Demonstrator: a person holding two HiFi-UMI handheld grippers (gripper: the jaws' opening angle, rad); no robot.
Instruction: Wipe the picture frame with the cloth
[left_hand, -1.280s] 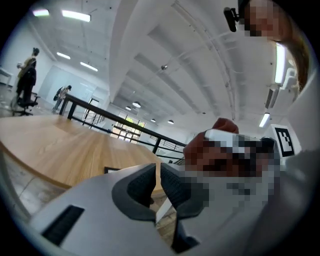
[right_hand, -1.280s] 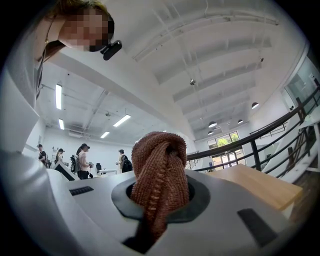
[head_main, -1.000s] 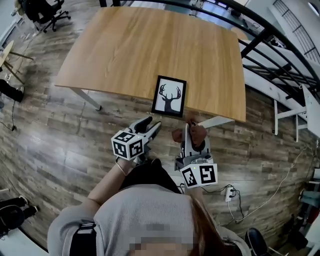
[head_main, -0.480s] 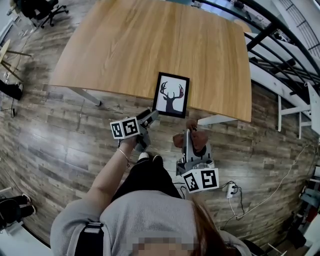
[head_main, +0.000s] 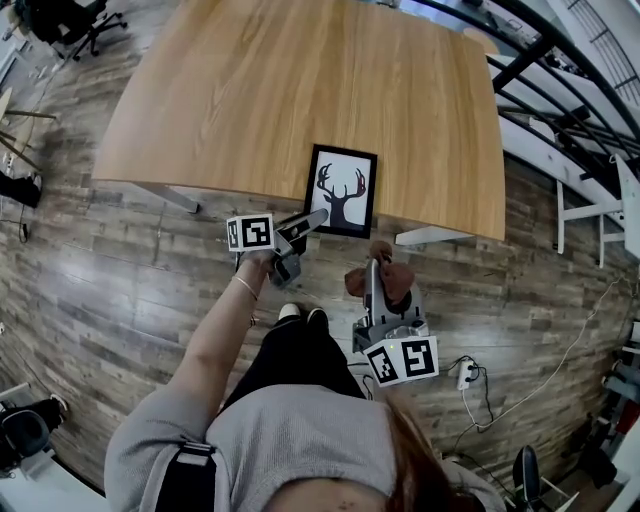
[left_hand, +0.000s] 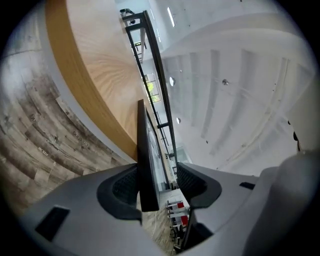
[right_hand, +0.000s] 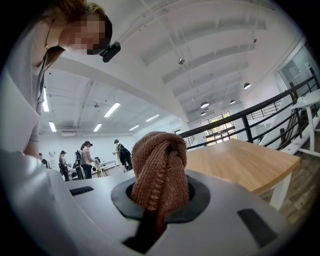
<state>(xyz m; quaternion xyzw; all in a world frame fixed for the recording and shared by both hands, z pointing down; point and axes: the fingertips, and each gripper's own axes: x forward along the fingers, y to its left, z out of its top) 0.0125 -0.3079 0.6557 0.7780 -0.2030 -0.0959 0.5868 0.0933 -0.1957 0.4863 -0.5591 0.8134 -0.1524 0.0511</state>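
Observation:
The black picture frame (head_main: 341, 190) with a deer silhouette lies flat at the near edge of the wooden table (head_main: 300, 80). My left gripper (head_main: 318, 217) is level at the frame's near left corner. In the left gripper view the frame's dark edge (left_hand: 145, 165) stands between the jaws of my left gripper (left_hand: 157, 185), close against one pad with a gap to the other. My right gripper (head_main: 380, 262) hangs in front of the table, shut on a bunched brown cloth (head_main: 380, 278). The cloth (right_hand: 160, 170) bulges out of my right gripper (right_hand: 160, 192).
A black railing (head_main: 540, 70) and white beams run along the right of the table. A power strip (head_main: 462, 375) with cables lies on the wood floor at lower right. An office chair (head_main: 70, 20) stands far left. Several people (right_hand: 85, 160) stand in the distance.
My left gripper has moved forward to the table's near edge and rolled over, so its jaws now straddle the frame's corner. The right gripper with the cloth has sunk slightly.

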